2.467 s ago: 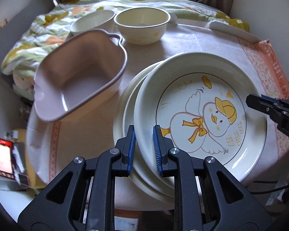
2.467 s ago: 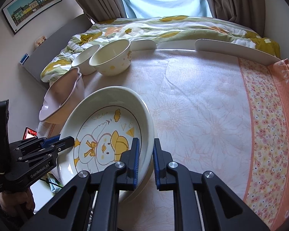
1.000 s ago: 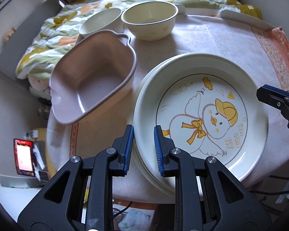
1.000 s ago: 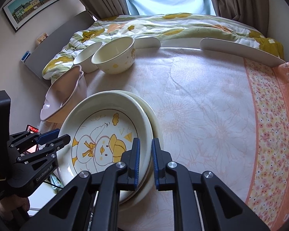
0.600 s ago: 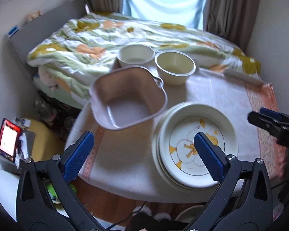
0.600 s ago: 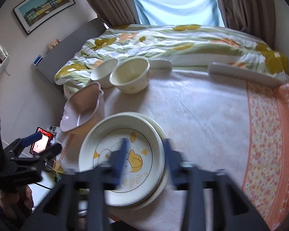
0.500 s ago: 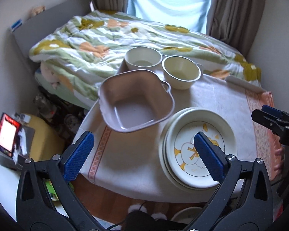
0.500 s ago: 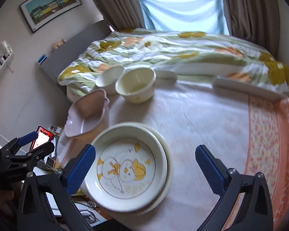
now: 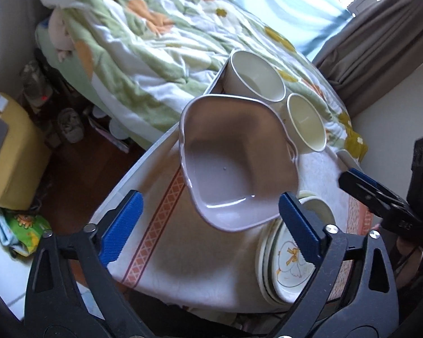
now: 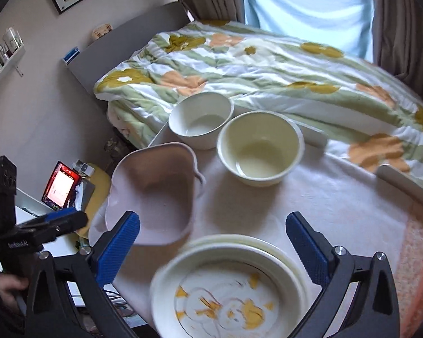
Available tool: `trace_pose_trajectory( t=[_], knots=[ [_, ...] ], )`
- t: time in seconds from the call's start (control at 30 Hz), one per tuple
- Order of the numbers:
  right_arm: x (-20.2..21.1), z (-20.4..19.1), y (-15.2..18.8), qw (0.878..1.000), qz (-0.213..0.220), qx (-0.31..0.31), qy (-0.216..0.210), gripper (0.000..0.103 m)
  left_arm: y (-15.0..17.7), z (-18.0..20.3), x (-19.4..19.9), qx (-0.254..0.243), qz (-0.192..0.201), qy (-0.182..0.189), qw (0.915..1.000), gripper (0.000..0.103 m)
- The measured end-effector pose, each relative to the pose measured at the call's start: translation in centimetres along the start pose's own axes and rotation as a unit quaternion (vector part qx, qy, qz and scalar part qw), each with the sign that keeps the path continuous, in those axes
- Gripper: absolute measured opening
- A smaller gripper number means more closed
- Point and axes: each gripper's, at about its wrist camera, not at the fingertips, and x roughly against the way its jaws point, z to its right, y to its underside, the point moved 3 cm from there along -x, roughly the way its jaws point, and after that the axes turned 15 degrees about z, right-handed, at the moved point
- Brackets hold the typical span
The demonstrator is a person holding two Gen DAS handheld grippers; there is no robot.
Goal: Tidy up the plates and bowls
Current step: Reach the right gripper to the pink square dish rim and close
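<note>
Beside the bed (image 10: 268, 64), on the surface (image 10: 338, 205), the duck plate (image 10: 228, 295) lies face-up atop its stack, both the left gripper (image 9: 211, 225) and right gripper (image 10: 211, 248) spread wide, empty.

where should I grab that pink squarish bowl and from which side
Probably by the rim of the pink bowl, one finger inside the wall and one outside. Its left edge overhangs the table, so the left gripper, open and nearest, has room there; the plate stack crowds the near side.
</note>
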Motion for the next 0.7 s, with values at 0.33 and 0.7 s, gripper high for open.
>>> trace_pose_trajectory(
  t=[0.33,0.7],
  knots=[
    [-7.8,-0.8,1.9,0.996,-0.082,-0.028,-0.028,0.048,0.0,-0.4,-6.6,-0.052,-0.060,0.002,0.9968,0.053],
    [-9.8,-1.6,2.2,0.995,-0.094,-0.027,-0.035,0.015,-0.8,-1.6,-8.0,-0.073,-0.061,-0.004,0.9955,0.012]
  ],
)
